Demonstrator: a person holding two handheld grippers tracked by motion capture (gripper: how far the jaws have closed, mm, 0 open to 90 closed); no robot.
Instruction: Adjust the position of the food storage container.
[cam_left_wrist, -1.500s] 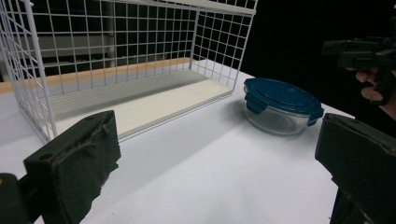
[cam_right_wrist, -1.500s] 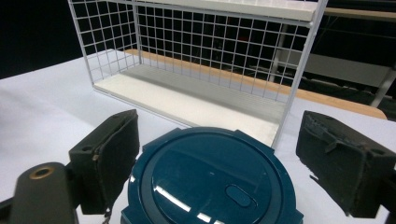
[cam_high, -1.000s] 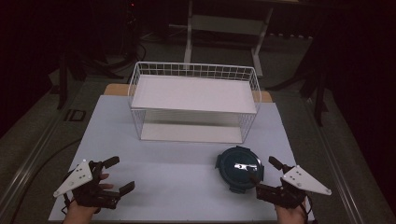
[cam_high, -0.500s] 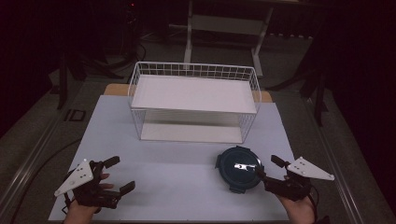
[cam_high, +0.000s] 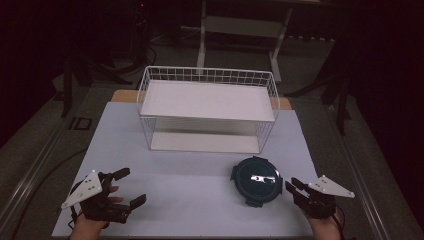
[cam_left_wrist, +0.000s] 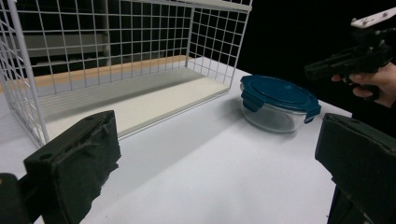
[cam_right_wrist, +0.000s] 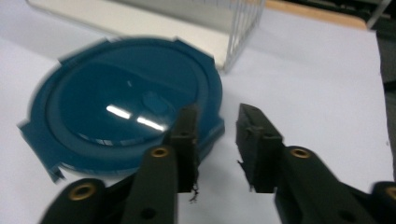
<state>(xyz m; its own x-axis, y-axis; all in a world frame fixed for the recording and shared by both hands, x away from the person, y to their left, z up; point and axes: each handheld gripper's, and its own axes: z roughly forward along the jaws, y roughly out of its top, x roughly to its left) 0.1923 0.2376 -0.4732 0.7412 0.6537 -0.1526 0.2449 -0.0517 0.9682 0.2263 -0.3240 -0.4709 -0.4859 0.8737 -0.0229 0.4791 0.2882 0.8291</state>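
table (cam_high: 195, 185): white top, a strip of bare wood showing along its far edge behind the basket
wire basket (cam_high: 208, 77): white grid walls, rectangular, standing on the far half of the table, long side facing the person; a flat white panel lies across its top and a pale board lies on its floor
round container (cam_high: 256, 178): clear glass bowl with a dark blue clip-on lid, standing on the table in front of the basket's right end, near it but apart; lid shut, light glinting off its middle
floor (cam_high: 45, 145): grey, dim, a dark cable curving along the left side
metal frame (cam_high: 245, 25): pale legs and crossbar, standing beyond the table in the dark background
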